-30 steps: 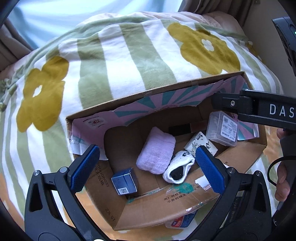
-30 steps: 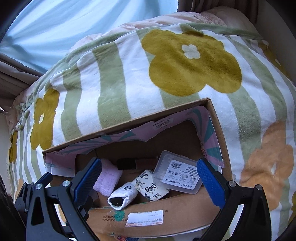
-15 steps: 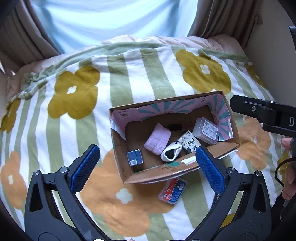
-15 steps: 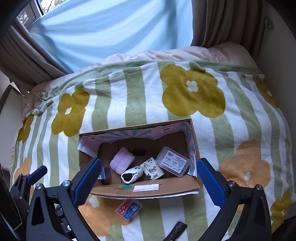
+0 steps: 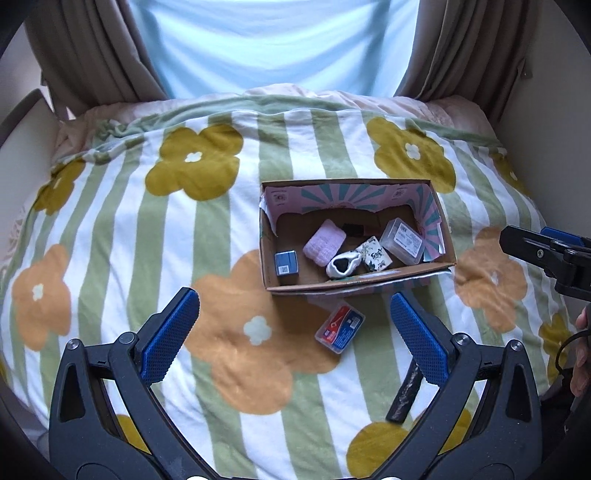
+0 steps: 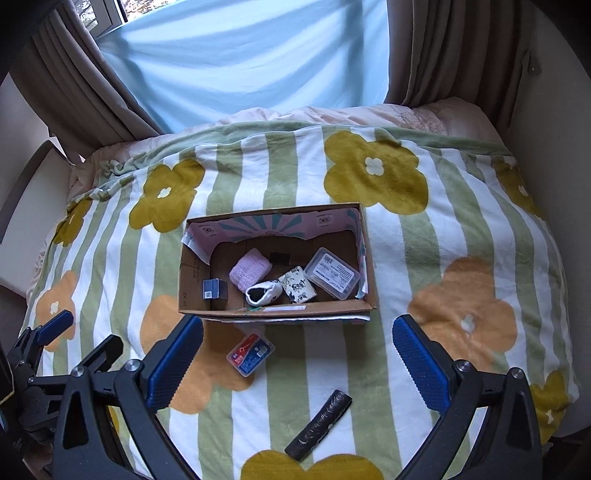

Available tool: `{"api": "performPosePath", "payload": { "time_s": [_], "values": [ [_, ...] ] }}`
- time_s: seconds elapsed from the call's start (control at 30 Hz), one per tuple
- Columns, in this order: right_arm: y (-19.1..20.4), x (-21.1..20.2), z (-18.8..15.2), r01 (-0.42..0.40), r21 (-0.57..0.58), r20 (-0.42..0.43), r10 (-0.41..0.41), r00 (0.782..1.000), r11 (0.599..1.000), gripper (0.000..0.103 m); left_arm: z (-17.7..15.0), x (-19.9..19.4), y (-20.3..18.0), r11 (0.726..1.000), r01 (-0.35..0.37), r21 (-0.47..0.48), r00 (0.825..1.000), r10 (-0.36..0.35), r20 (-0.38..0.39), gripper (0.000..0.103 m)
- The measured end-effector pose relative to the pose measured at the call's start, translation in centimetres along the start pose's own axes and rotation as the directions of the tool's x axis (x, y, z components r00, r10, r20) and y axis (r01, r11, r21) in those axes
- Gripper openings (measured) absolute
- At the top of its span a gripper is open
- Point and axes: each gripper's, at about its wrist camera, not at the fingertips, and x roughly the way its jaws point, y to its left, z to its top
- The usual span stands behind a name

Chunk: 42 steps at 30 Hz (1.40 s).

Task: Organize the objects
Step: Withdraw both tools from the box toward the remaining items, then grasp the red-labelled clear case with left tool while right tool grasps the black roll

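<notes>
Both tools back; window frame (image 6: 107, 18) right-view only

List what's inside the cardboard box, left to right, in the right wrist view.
small blue box → pink folded cloth → white sock → floral-print packet → clear plastic case

My tongs' 2 fingertips (image 5: 170, 338) carry matt blue pads with a fine rough grid, on black matt plastic arms. The blanket (image 6: 424, 266) looks soft, fleecy cloth. The box (image 6: 277, 312) is plain brown cardboard, its flaps printed paper. Inside, the clear case (image 6: 332, 273) is glossy plastic and the pink roll (image 6: 249, 272) ribbed cloth.
</notes>
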Motion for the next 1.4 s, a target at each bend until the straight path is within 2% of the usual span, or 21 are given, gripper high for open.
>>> {"api": "performPosePath", "payload": {
  "time_s": [0.13,0.33,0.5,0.77,1.17,1.4],
  "values": [
    [-0.7,-0.7,-2.5,0.028,-0.037,-0.005,-0.028,1.000,0.999,0.102,-2.4,-1.3,0.0,1.000,0.004,-0.023,1.000,-0.004,-0.006,0.103],
    [-1.1,-2.1,-6.5,0.013,-0.059,0.017,-0.012,1.000,0.998,0.102,-5.4,-2.9,-0.1,0.998,0.011,-0.054,1.000,-0.011,0.003,0.103],
    [-1.0,-2.8,-8.0,0.004,-0.084,0.040,-0.001,0.999,0.996,0.102,-6.0,-3.6,-0.4,0.999,-0.014,-0.049,1.000,0.015,0.027,0.103],
    [-0.9,-3.0,-8.6,-0.012,-0.070,0.044,0.015,0.999,0.997,0.102,-5.4,-3.8,-1.0,0.999,-0.022,-0.026,0.999,0.023,0.031,0.103],
    [-2.2,-2.2,-9.9,0.002,0.049,0.019,-0.003,1.000,0.999,0.102,-4.0,-1.5,-2.3,0.997,0.033,0.067,0.999,-0.032,-0.006,0.103],
    [-3.4,-0.7,-11.6,0.063,0.197,0.014,-0.067,0.998,0.978,0.102,-3.3,1.3,-3.0,0.985,0.062,0.162,0.998,-0.060,-0.021,0.103]
  ]
}}
